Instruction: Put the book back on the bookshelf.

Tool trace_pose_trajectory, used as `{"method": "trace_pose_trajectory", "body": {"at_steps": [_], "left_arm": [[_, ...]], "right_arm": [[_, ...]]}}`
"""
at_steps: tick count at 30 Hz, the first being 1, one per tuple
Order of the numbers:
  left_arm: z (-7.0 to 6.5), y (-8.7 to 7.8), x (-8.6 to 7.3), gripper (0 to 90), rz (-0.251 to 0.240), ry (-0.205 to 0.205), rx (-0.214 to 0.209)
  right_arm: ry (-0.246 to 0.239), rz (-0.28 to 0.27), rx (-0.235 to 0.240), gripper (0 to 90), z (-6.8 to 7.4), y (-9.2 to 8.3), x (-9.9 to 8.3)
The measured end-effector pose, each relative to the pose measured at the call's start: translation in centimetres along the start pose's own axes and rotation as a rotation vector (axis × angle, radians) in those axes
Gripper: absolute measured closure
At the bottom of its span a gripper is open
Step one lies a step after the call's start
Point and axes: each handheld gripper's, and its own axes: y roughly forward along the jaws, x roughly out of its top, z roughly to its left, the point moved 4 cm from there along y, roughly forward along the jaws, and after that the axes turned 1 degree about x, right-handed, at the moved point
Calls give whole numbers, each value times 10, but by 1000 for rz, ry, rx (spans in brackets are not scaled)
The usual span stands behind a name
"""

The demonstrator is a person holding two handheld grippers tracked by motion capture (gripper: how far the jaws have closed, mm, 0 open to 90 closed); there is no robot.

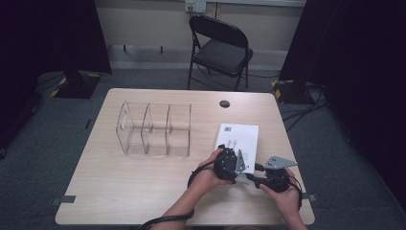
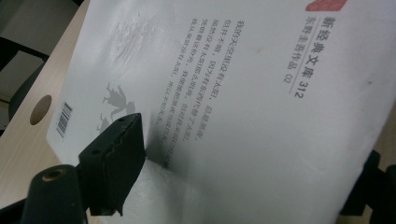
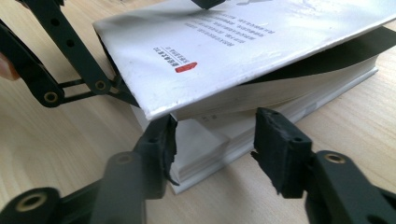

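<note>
High view: a white book (image 1: pixel 239 136) lies on the wooden table (image 1: pixel 124 187), right of centre in the frame, with a clear three-bay organiser (image 1: pixel 154 129) to its left. Two hands enter from the bottom edge, each holding a black gripper at the book's near end; the left gripper (image 1: pixel 239 163) sits over the near edge, and the right gripper (image 1: pixel 258 176) is just beside it, lower right.

Left gripper view: the back cover (image 2: pixel 243 107), with a barcode at centre left and vertical print, is raised and bent. One jaw, at lower left, lies on top of the cover and presses it; the other is hidden beneath, so the gripper appears clamped on the cover.

Right gripper view: the cover (image 3: pixel 224 51) is lifted clear of the page block (image 3: pixel 210 144). The right gripper's jaws stand apart, either side of the book's near corner, the left-hand jaw touching it.
</note>
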Motion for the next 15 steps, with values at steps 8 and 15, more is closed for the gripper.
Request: {"method": "trace_pose_trajectory", "body": {"at_steps": [8, 15], "left_arm": [[-2, -2, -5, 224, -38, 24, 14], [-2, -2, -4, 228, -35, 34, 11]], "right_arm": [[82, -29, 34, 358, -13, -6, -10], [86, 25, 19, 353, -24, -6, -27]]}}
